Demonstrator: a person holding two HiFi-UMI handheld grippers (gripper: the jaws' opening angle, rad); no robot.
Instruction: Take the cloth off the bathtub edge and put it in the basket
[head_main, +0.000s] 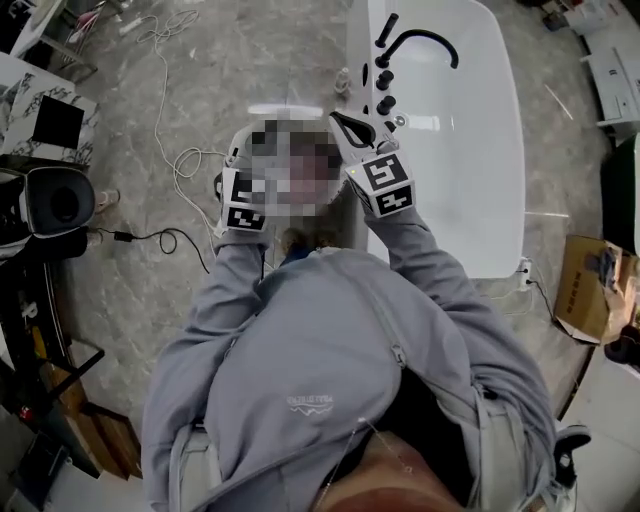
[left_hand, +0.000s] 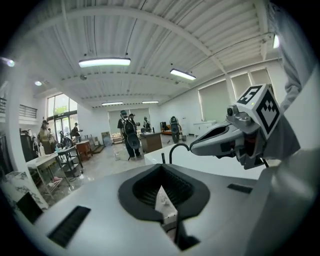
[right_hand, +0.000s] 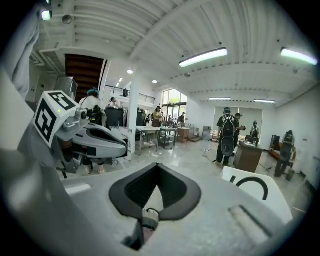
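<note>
Both held up near face, away from work: left gripper & right gripper pressed together, pinching nothing. No cloth seen on bathtub rim or elsewhere; basket not in view either. Prob. task either done or not begun, can't tell which.

Head view: steeply down over person's shoulders, bathtub ahead. Gripper views: near level, both catching black faucet and hall.

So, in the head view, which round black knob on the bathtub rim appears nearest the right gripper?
The lowest knob; the others above it, toward the curved spout, sit farther from the right gripper.
</note>
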